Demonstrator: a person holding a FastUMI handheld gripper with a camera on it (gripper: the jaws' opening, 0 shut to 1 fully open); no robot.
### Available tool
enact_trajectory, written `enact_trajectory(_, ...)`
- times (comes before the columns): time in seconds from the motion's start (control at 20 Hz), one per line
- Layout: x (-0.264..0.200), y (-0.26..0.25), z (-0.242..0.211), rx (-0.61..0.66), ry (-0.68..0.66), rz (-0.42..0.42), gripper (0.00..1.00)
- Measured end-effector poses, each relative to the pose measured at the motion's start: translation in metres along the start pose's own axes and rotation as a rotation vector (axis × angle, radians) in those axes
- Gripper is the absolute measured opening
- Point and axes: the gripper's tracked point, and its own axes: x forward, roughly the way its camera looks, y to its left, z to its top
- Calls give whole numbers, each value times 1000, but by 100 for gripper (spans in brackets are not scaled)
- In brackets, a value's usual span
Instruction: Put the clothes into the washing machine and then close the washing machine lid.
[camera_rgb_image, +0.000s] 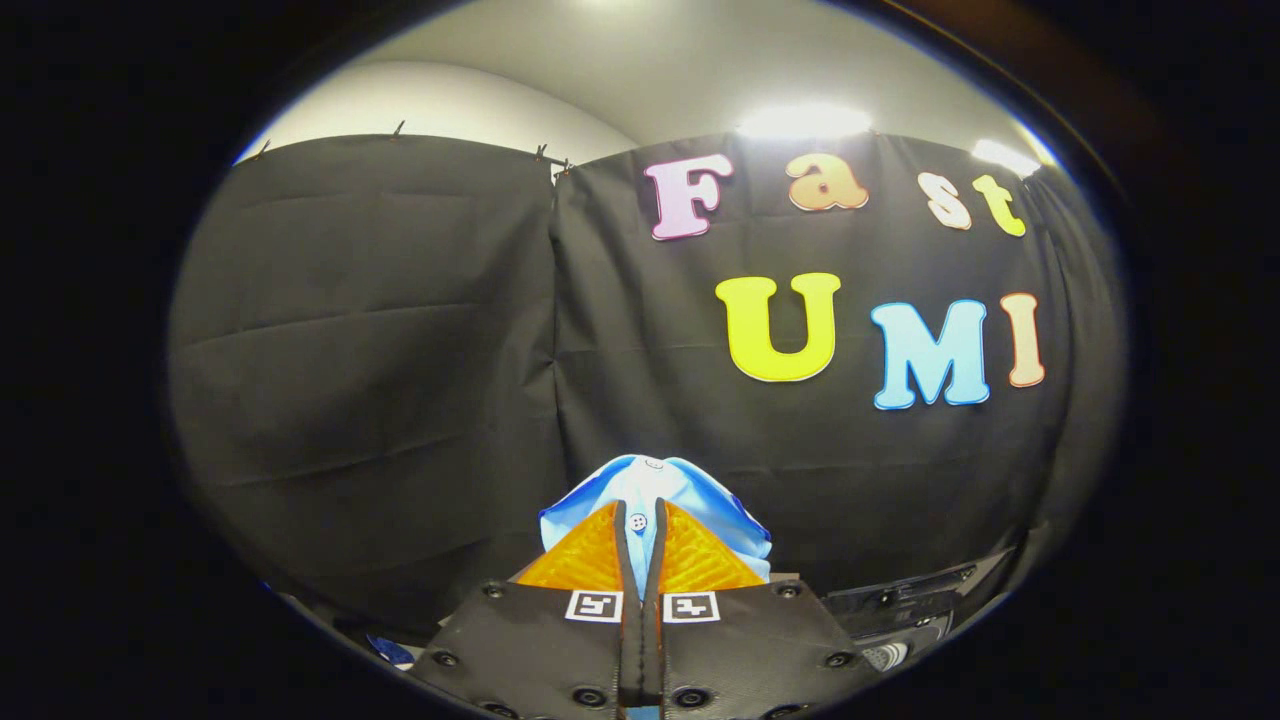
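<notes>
Light blue woven cloth, a shirt with a small round button on its placket, is bunching up between and just beyond the fingers of the tongs. The tongs are pinching nearly closed, both ridged pads pressing a thin fold of the fabric. The garment is hanging raised before the creased black cloth wall; a dark machine edge is showing beside the fingers.

Soft, smooth woven cloth, a buttoned shirt, pinched in claw with ribbed, faintly glossy pads. Matt, creased fabric wall behind.
</notes>
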Motion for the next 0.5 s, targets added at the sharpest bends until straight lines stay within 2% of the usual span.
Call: enact_trajectory(0.5, -50, -83, 29, 5, -42, -81, 1)
